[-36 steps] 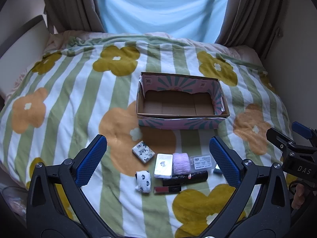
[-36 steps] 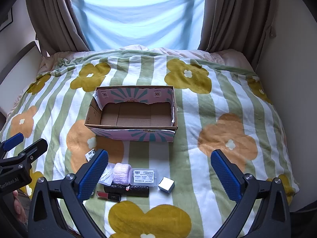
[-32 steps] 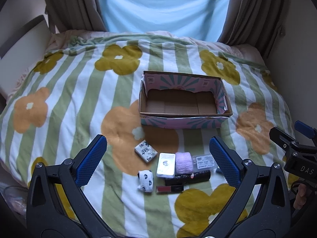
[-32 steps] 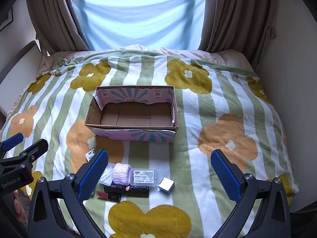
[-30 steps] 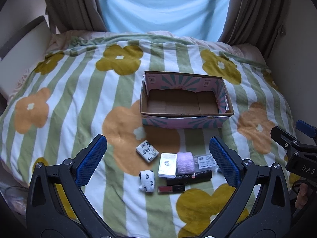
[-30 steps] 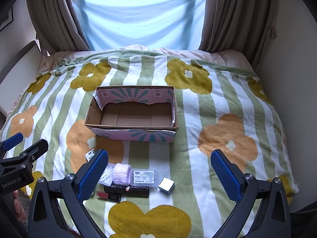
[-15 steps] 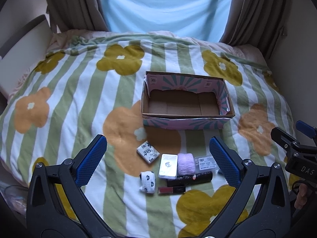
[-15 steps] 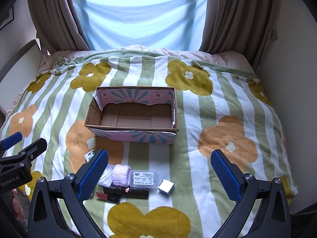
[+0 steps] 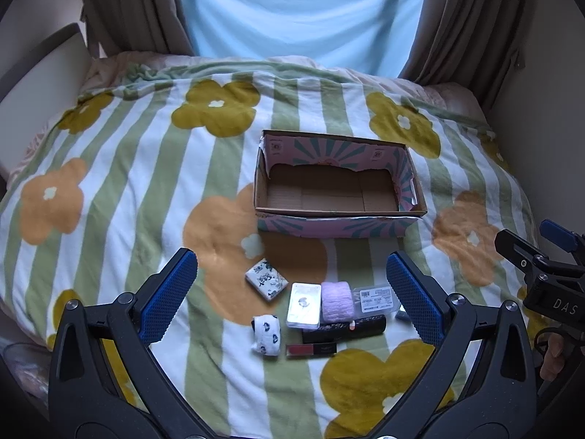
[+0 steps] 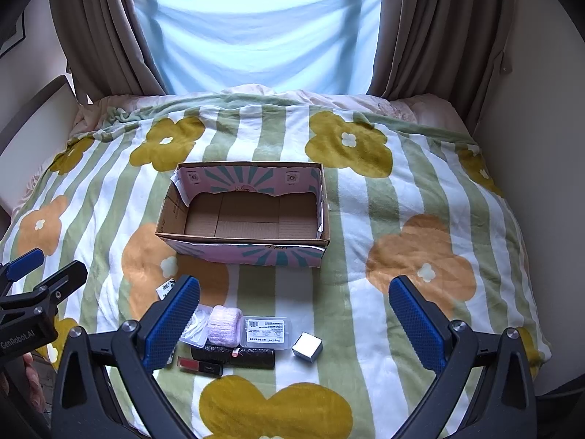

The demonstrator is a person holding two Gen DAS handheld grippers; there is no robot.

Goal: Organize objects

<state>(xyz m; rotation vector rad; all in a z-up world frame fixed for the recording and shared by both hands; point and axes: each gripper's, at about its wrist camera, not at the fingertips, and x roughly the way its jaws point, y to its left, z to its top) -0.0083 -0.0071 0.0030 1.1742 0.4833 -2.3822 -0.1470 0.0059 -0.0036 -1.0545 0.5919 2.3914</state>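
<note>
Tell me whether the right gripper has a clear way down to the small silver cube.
Probably yes. The right gripper hangs open above the bedspread, and the silver cube lies between its fingers' line of sight, apart from the clear case, with nothing on top.

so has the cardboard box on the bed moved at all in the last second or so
No. The cardboard box sits in the same spot against the orange flower on the blanket at its near left corner. Its slight drift in the left wrist view comes from camera motion.
</note>
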